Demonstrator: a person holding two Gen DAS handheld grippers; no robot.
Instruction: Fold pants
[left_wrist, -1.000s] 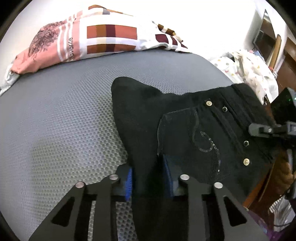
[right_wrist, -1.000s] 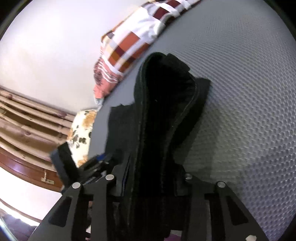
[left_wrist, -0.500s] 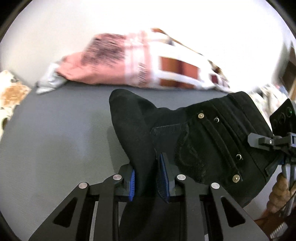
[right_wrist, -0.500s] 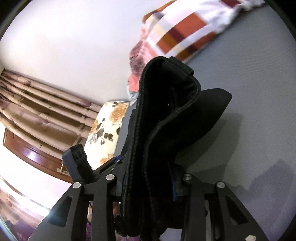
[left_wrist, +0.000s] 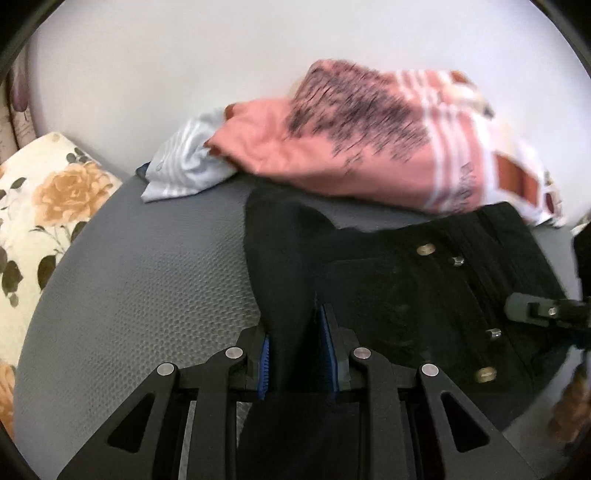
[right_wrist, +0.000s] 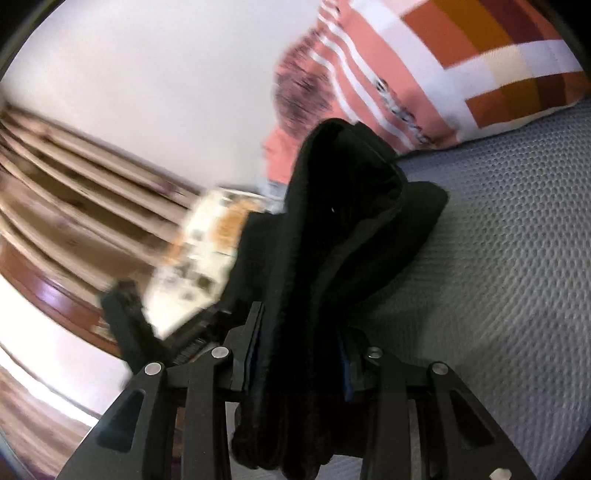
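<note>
Left wrist view: left tool (left_wrist: 297, 354) clenched on black folded denim pants (left_wrist: 402, 295), lifted partly off grey mesh bed mattress (left_wrist: 147, 295). Right tool (right_wrist: 301, 354) likewise gripping the waistband bundle. Risk: thick layers slipping free, fold collapsing onto pink patterned pillow (left_wrist: 369, 147).

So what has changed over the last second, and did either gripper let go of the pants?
Neither let go. Both views swung toward the wall: the pink pillow and a floral cushion now loom nearer, so the black pants seem carried toward them. The left gripper and right gripper stay shut on the fabric above the grey mattress.
</note>
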